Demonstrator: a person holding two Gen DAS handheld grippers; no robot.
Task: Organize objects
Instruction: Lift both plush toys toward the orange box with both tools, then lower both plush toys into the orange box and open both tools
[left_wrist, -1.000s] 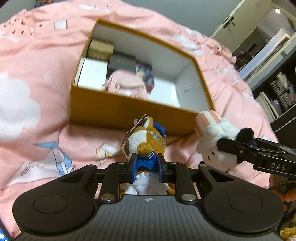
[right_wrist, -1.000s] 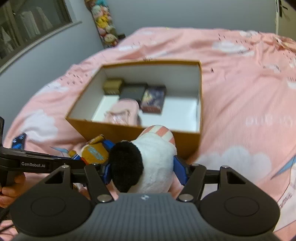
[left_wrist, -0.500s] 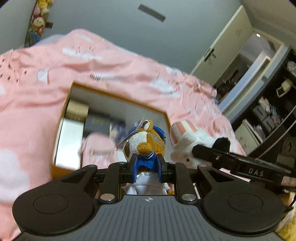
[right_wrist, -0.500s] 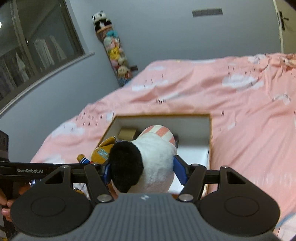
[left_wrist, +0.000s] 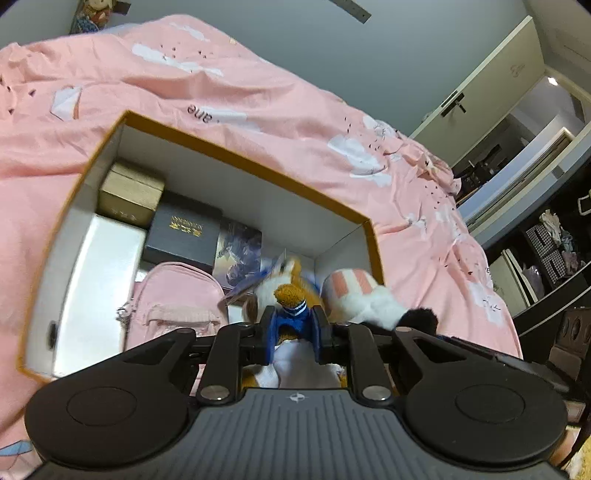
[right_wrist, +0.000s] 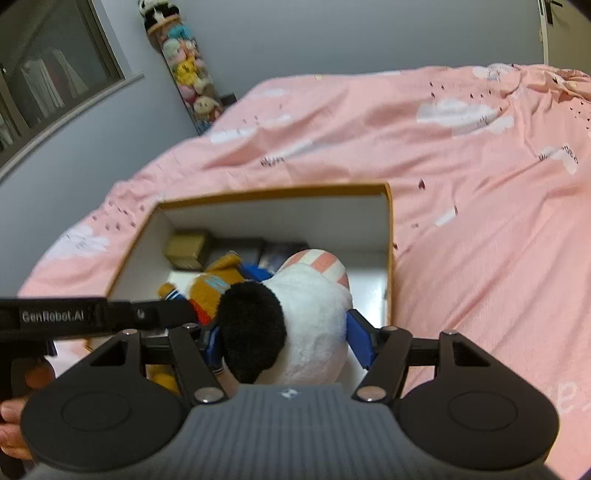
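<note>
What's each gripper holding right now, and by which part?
Left gripper pinches the orange plush toy by its blue-clad body. Right gripper squeezes the white plush toy around its body.

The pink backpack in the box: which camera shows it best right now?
Left wrist view. The pink backpack lies in plain sight on the floor of the box, just left of the left gripper. In the right wrist view it can't be made out.

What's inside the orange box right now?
Box holds a gold case, black case, card pack and pink pouch. The held plush toys cover its right floor.
</note>
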